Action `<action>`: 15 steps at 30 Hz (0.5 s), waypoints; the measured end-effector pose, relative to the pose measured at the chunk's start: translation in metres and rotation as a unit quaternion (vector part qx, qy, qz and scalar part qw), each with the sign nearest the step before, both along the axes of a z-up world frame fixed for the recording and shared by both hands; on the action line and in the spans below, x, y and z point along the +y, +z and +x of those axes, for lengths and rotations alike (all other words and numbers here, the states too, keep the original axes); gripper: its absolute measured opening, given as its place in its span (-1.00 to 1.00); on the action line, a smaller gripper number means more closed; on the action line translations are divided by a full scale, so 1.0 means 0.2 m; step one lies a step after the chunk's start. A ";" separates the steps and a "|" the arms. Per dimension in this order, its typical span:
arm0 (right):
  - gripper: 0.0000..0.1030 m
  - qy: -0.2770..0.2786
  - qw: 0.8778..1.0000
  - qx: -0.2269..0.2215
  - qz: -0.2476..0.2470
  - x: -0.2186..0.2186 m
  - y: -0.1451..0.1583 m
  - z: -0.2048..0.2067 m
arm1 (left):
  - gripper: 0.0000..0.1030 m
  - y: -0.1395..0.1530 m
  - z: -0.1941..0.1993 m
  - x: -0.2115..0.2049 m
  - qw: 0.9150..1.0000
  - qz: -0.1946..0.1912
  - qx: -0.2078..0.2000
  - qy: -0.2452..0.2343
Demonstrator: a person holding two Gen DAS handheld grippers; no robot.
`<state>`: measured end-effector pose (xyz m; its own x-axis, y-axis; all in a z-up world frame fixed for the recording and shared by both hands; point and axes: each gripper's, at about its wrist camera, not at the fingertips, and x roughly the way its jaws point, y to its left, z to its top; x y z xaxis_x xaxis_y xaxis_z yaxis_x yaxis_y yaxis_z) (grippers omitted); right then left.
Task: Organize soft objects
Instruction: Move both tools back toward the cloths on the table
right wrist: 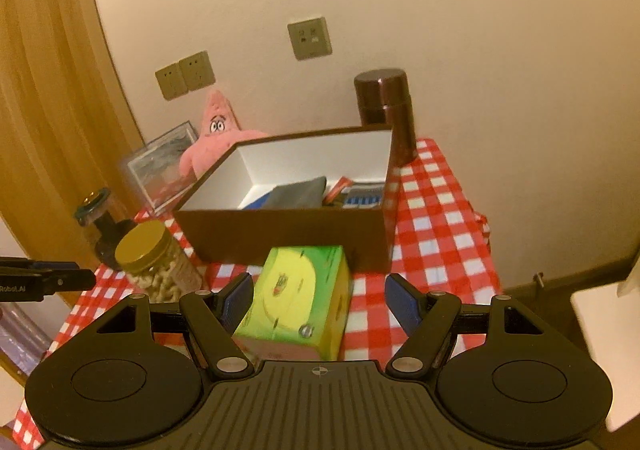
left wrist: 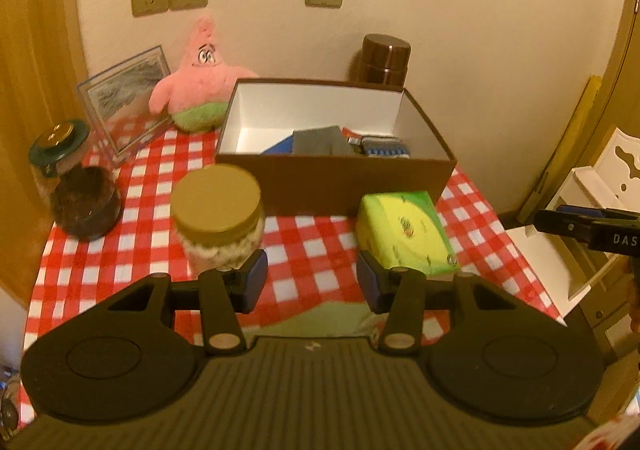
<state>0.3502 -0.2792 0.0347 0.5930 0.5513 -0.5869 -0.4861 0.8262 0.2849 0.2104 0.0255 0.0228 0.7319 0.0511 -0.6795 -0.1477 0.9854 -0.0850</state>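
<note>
Red-and-white checked cloth covers the tabletop [left wrist: 320,246]. At its back stands an open brown box [right wrist: 288,230] with white inner walls, already holding a grey item and some blue packets. A green and yellow soft tissue pack [right wrist: 296,302] lies just in front of the box. The right tool [right wrist: 320,302] hangs over this pack with its blue pads apart, one on each side, apparently not yet pressing it. The left tool [left wrist: 312,282] hovers above bare cloth, also spread wide and holding nothing, between a gold-lidded jar [left wrist: 220,210] and the pack. A pink star-shaped plush toy [left wrist: 200,78] leans against the wall, left of the box.

The step in hand looks like grasping the pack. To do it well, centre the pads on its long sides, squeeze gently since it will give, then lift clear of the box rim before lowering it inside.
</note>
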 end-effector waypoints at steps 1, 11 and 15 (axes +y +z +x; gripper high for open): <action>0.41 0.001 1.000 0.003 -0.001 0.01 -0.01 -0.02 | -0.11 -0.01 -0.02 0.01 1.000 0.000 0.001 0.001; 0.41 0.007 0.999 0.030 -0.009 0.03 -0.06 -0.17 | -0.11 -0.06 -0.21 0.09 1.000 0.000 0.018 0.021; 0.41 0.011 0.999 0.044 -0.014 0.06 -0.10 -0.22 | -0.11 -0.10 -0.27 0.12 0.999 -0.007 0.030 0.029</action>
<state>0.3069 -0.2678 0.0156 0.5268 0.5465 -0.6510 -0.4788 0.8236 0.3040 0.1559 0.0502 0.0021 0.6861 0.0825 -0.7229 -0.2089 0.9741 -0.0871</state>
